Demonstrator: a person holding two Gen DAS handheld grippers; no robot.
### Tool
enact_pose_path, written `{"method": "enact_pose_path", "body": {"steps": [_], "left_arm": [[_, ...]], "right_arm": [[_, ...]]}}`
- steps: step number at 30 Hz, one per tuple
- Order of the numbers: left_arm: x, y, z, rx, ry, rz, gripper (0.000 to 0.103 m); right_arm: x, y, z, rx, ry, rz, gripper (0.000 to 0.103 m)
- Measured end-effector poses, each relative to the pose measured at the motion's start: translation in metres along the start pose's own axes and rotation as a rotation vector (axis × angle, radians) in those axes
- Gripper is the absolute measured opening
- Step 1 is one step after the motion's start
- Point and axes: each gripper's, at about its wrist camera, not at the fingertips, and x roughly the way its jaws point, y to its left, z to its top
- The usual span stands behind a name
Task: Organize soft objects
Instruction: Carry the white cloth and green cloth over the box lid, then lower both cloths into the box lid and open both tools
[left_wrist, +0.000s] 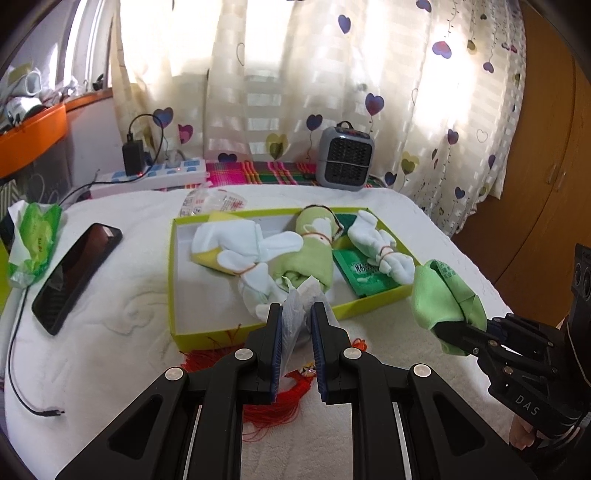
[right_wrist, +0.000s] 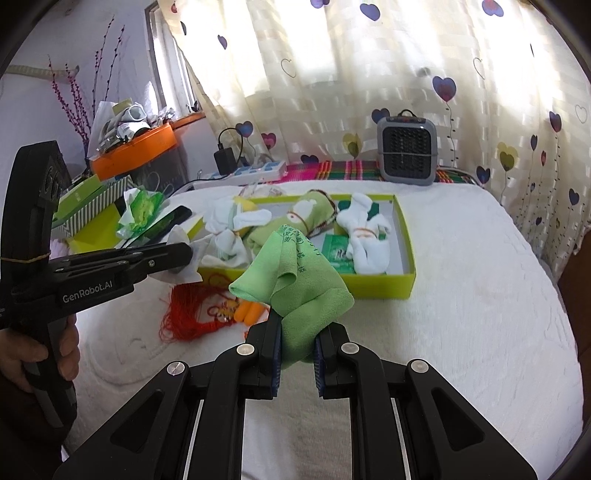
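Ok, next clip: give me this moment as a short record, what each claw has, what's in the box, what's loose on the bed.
left claw: shut on a white tissue-like wad
right claw: shut on a green cloth, held clear of the bed
box: yellow-green, open, holding tied white bundles, a tied green roll and a green packet
loose on bed: red tassel ornament in front of the box, phone to its left

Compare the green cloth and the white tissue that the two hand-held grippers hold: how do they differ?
The green cloth is bright green with printed characters; the white tissue is plain white. The cloth is bulkier and folds over itself; the tissue is thinner and crumpled. Both are soft, and each is clamped in a hand-held gripper near the yellow-green box.
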Motion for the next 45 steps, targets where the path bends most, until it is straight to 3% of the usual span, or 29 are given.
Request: {"method": "enact_pose_path", "body": {"steps": [24,45], "left_arm": [[0.027,0.036,0.027,-0.035,0.006,0.09,0.014],[0.061,0.047,0.021,-0.037,0.077,0.139,0.014]], "right_arm": [[0.034,-0.003,0.045,-0.014,-0.012,-0.046,0.014],[0.098,-0.01,0.053,-0.003,0.107,-0.15,0.014]]}}
